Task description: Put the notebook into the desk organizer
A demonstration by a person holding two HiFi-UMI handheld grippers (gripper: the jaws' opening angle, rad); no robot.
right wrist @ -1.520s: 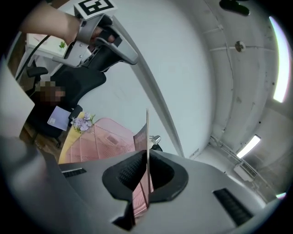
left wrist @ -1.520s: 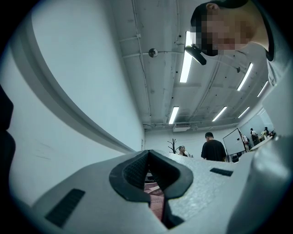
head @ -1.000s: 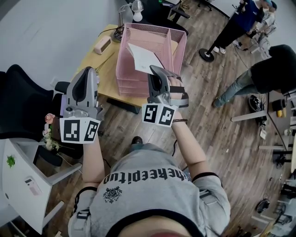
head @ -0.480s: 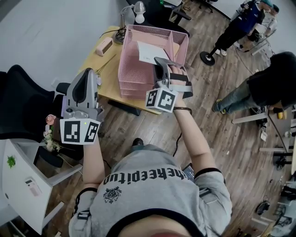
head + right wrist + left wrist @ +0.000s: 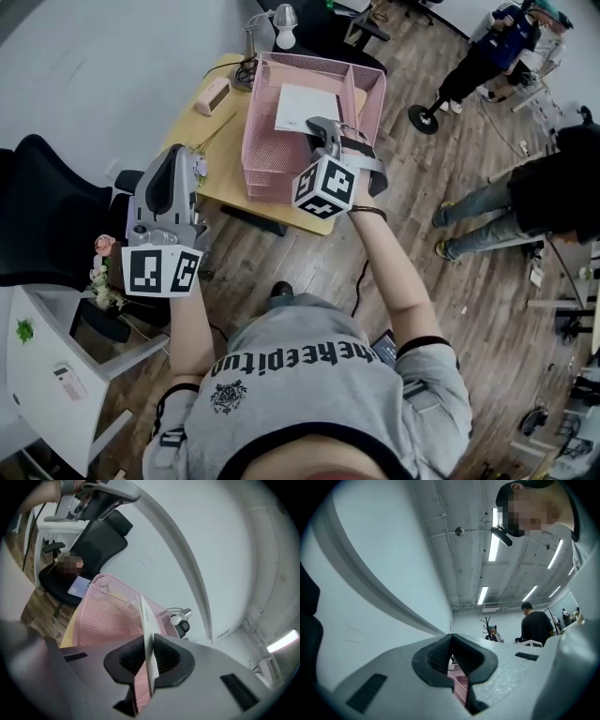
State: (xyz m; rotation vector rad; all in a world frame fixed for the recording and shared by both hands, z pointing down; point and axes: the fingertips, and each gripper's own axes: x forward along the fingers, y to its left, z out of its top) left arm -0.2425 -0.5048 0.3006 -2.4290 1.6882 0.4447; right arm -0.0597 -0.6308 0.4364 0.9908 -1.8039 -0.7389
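A white notebook (image 5: 305,108) sits in the top of the pink mesh desk organizer (image 5: 253,141), leaning across its left compartment. My right gripper (image 5: 315,125) reaches over the organizer's near wall. Its pads still touch the notebook's edge (image 5: 145,616) as the jaws are opening. In the right gripper view the notebook stands edge-on between the pads, with the organizer (image 5: 112,616) just behind. My left gripper (image 5: 178,153) hangs shut and empty to the left of the desk, away from the organizer. A pink sliver of the organizer (image 5: 459,686) shows below its closed pads (image 5: 440,656).
The organizer stands on a small yellow desk (image 5: 211,131) with a desk lamp (image 5: 281,17) and a pale box (image 5: 211,94). A black chair (image 5: 47,206) and a white cabinet (image 5: 47,366) are at left. People (image 5: 487,52) stand on the wooden floor at right.
My right gripper has moved forward over the organizer, carrying the notebook down into its top. The left gripper has barely moved.
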